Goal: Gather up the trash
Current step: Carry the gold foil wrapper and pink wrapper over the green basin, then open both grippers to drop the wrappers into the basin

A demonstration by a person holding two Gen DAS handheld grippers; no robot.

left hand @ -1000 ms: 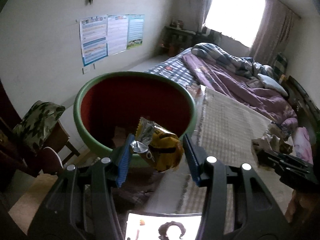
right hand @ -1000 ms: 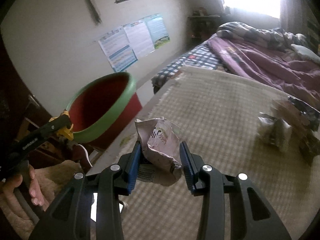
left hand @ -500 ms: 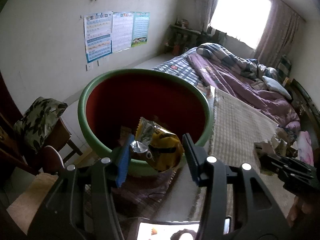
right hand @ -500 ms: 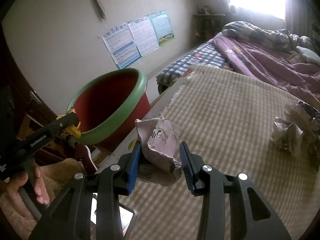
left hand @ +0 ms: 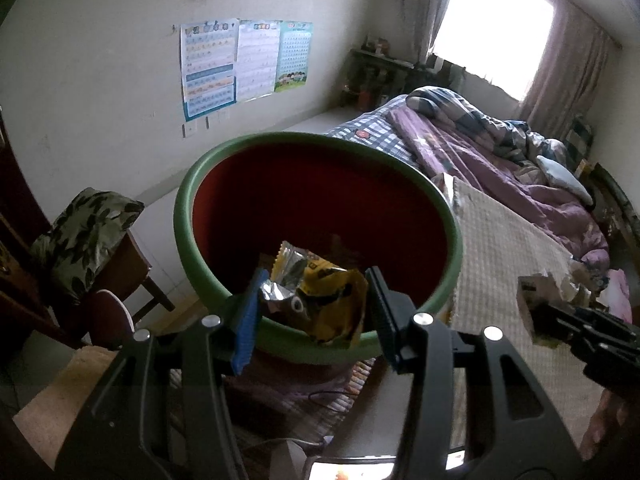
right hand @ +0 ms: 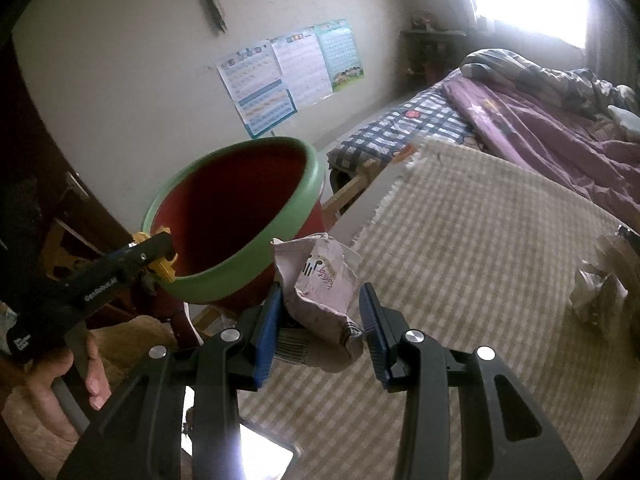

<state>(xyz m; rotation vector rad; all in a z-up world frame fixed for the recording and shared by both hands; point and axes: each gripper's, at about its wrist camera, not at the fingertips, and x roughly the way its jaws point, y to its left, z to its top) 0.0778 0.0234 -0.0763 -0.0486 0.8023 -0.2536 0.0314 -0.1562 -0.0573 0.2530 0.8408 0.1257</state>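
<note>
My left gripper [left hand: 314, 314] is shut on a yellow and silver snack wrapper [left hand: 320, 294] and holds it over the near rim of a red bin with a green rim [left hand: 224, 152]. Some trash lies dark at the bin's bottom. My right gripper [right hand: 320, 320] is shut on a crumpled pale pink wrapper [right hand: 320, 280] above the checked mat [right hand: 480, 240], just right of the bin [right hand: 240, 280]. The left gripper with its yellow wrapper shows in the right wrist view [right hand: 156, 260] at the bin's near-left rim. The right gripper shows in the left wrist view [left hand: 536, 316].
More crumpled trash [right hand: 600, 292] lies at the mat's right edge. A bed with a purple quilt [left hand: 500, 152] stands behind. A chair with a leaf-print cushion [left hand: 84, 240] stands left of the bin. A lit phone [right hand: 260, 456] lies below the right gripper.
Both grippers have moved closer to the bin with their wrappers held. The left gripper's wrapper now sits over the bin's near rim.
</note>
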